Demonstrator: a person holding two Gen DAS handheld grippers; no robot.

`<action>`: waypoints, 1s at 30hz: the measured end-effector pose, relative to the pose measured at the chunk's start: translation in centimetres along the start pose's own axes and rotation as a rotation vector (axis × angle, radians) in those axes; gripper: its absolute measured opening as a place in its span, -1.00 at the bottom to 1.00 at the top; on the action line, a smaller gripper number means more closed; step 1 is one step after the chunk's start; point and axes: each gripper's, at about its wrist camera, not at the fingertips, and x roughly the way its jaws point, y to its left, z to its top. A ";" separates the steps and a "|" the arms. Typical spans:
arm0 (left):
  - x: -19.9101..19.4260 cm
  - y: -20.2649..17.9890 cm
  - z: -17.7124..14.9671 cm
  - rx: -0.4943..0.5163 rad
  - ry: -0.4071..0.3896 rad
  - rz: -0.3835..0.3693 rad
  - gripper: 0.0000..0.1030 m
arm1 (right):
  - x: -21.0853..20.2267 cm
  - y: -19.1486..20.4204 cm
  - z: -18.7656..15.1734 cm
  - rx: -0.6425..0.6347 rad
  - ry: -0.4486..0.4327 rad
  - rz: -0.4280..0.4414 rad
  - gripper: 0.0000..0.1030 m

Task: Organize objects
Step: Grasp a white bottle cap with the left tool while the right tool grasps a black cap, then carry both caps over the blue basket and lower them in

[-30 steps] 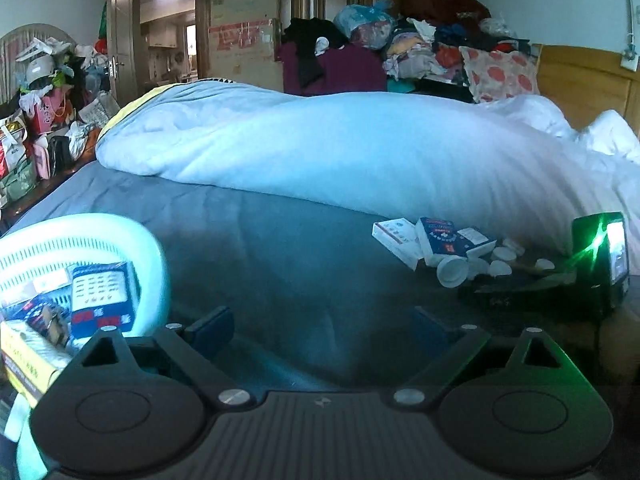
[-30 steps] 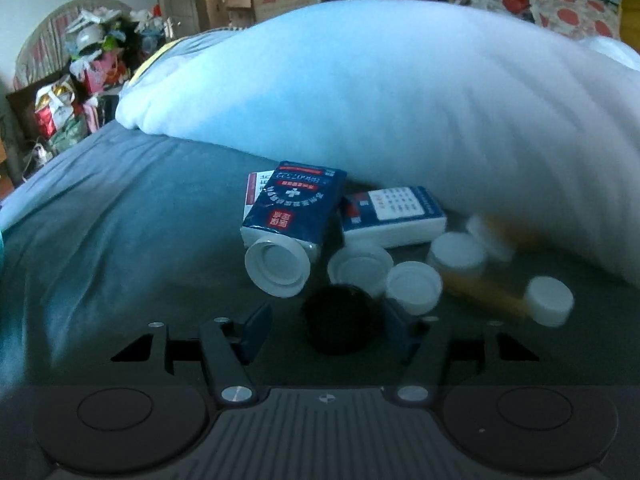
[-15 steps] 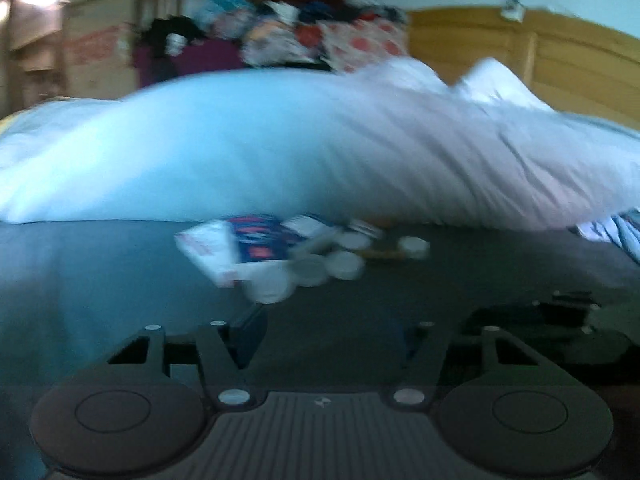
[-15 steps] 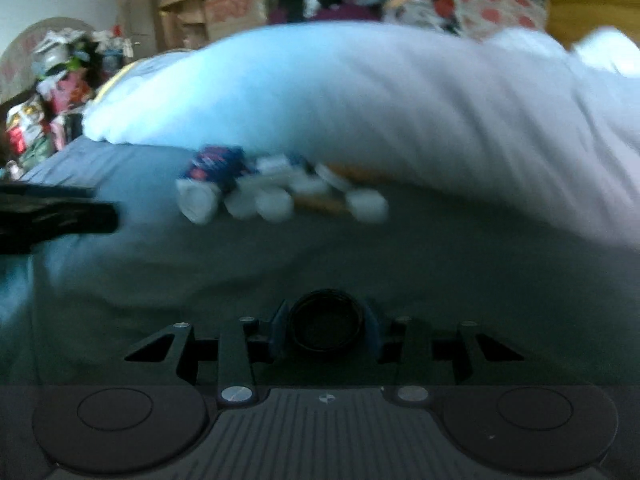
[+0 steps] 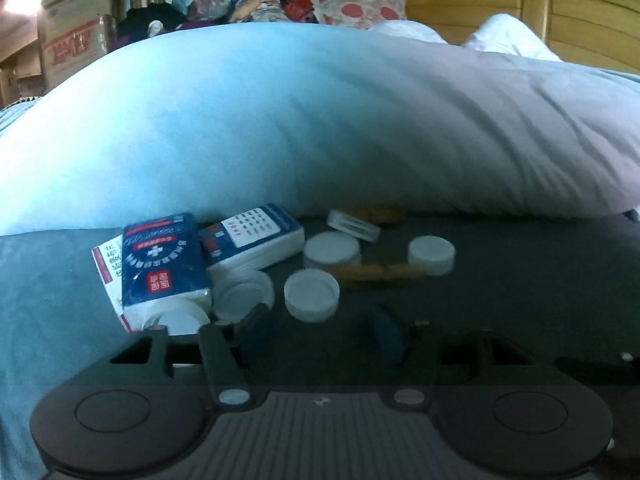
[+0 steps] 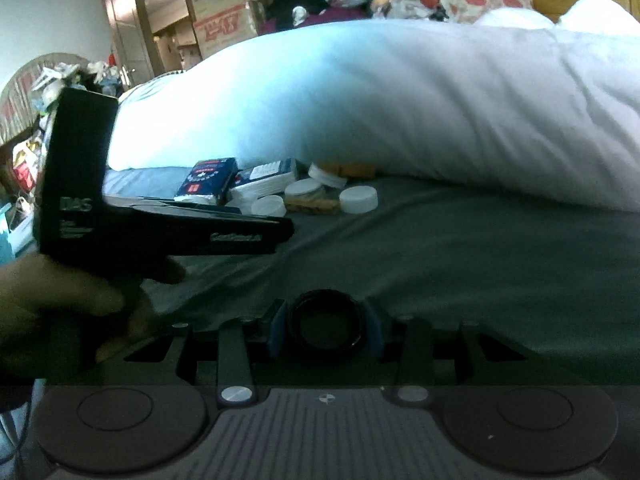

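Right wrist: black cap (image 6: 326,322) between fingers (image 6: 277,330).

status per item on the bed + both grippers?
left gripper: open, empty
right gripper: shut on black lid
blue tissue pack: lying flat
white cap: open side up
white cap by the duvet: open side down

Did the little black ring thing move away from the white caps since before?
Yes. The black ring sat right beside the white caps a second ago; now it is pinched between the right gripper fingers, well back from them on the grey sheet.
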 end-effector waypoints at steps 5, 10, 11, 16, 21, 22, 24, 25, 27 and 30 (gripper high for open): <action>1.6 0.4 0.4 -0.017 0.001 -0.025 0.05 | 0.2 -0.1 0.0 0.015 -0.002 0.003 -0.18; 1.3 0.8 0.4 -0.044 -0.010 -0.014 -0.36 | 0.2 -0.1 0.0 0.010 -0.001 -0.004 -0.20; 0.9 1.0 0.3 -0.058 -0.014 -0.007 -0.36 | 0.2 0.1 0.0 -0.004 0.001 -0.010 -0.14; -1.7 1.3 -0.5 -0.084 -0.032 0.007 -0.36 | -1.0 1.4 -0.8 -0.076 -0.008 -0.056 0.22; -3.1 2.1 -0.9 -0.113 -0.029 0.019 -0.36 | -1.2 0.6 -0.7 -0.036 -0.009 -0.054 -0.21; -3.8 2.3 -0.8 -0.123 -0.037 0.022 -0.36 | -1.2 0.5 -0.7 -0.032 -0.011 -0.049 -0.21; -5.4 2.7 -0.7 -0.143 -0.044 0.036 -0.36 | -1.4 0.6 -0.7 -0.033 -0.024 -0.044 -0.21; -6.4 2.9 -0.6 -0.151 -0.052 0.045 -0.36 | -1.7 0.7 -0.6 -0.037 -0.038 -0.039 -0.22; -9.1 3.3 -0.2 -0.156 -0.083 0.068 -0.36 | -2.5 1.0 -0.3 -0.051 -0.073 -0.036 -0.21; -14.0 5.0 0.4 -0.171 -0.145 0.132 -0.36 | -3.7 1.9 0.2 -0.068 -0.109 -0.021 -0.21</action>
